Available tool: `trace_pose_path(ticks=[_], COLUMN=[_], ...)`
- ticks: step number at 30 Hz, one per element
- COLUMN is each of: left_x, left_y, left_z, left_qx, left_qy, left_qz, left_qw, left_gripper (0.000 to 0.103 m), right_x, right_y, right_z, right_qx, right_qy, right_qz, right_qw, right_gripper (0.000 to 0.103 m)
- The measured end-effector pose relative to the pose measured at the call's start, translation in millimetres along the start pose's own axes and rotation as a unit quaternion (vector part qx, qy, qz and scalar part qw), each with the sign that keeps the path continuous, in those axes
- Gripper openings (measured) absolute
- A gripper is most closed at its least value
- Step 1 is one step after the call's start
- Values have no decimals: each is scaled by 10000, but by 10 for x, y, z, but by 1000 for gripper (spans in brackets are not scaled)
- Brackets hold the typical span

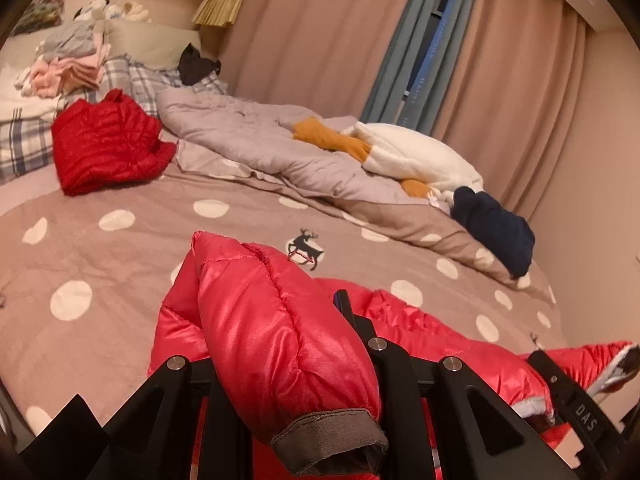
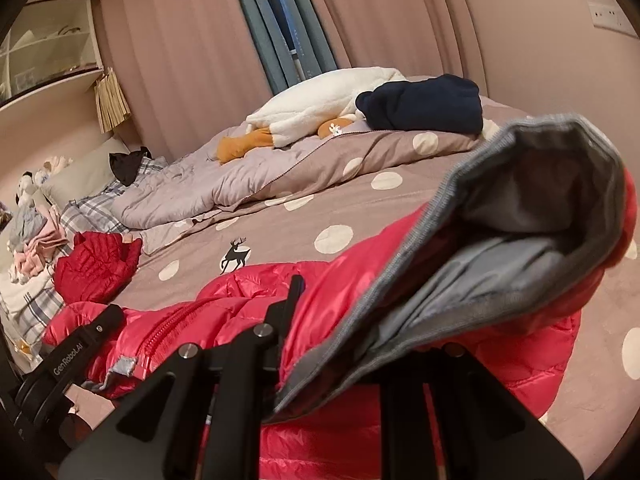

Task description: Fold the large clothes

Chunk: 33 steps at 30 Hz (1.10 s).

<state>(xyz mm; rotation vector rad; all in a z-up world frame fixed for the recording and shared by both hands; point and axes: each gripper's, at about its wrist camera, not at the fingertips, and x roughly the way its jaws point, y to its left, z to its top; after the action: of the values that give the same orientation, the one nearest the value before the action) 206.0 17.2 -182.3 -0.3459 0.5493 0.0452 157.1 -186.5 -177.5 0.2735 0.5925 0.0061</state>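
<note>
A shiny pink-red puffer jacket [image 1: 440,332] lies on the polka-dot bedspread [image 1: 120,264] at the near edge of the bed. My left gripper [image 1: 280,340] is shut on one sleeve [image 1: 256,320], whose grey cuff [image 1: 328,436] hangs toward the camera. My right gripper [image 2: 360,312] is shut on the jacket's grey-lined collar or hem edge [image 2: 520,216], lifted above the bed; the jacket body with its zipper [image 2: 168,320] lies below. The left gripper's body [image 2: 68,360] shows in the right wrist view. The right gripper's body [image 1: 576,400] shows in the left wrist view.
A folded red puffer jacket [image 1: 104,144] lies near plaid pillows [image 1: 136,76]. A stack of pink and grey clothes [image 1: 68,64] sits at the head. A rumpled grey duvet [image 1: 260,140], a white plush goose [image 1: 412,152] and a navy garment [image 1: 496,228] lie along the curtain side.
</note>
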Motion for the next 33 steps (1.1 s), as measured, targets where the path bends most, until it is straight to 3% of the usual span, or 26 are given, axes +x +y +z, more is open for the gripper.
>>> trace_pose_path(ticks=[7, 13, 33], left_x=[30, 77, 114], left_y=[84, 164, 204], left_z=[-121, -110, -165], left_qx=[64, -211, -333], left_qy=[-88, -81, -50], left_qz=[-97, -252, -260], left_qw=[9999, 9994, 9991], left_gripper=[15, 15, 15], right_x=[118, 145, 250], right_y=[32, 99, 125], right_z=[-24, -35, -79], right_qx=[-86, -216, -254], right_qy=[113, 73, 232], right_qz=[-46, -169, -237], right_qw=[9999, 9996, 9991], right_gripper=[18, 18, 18])
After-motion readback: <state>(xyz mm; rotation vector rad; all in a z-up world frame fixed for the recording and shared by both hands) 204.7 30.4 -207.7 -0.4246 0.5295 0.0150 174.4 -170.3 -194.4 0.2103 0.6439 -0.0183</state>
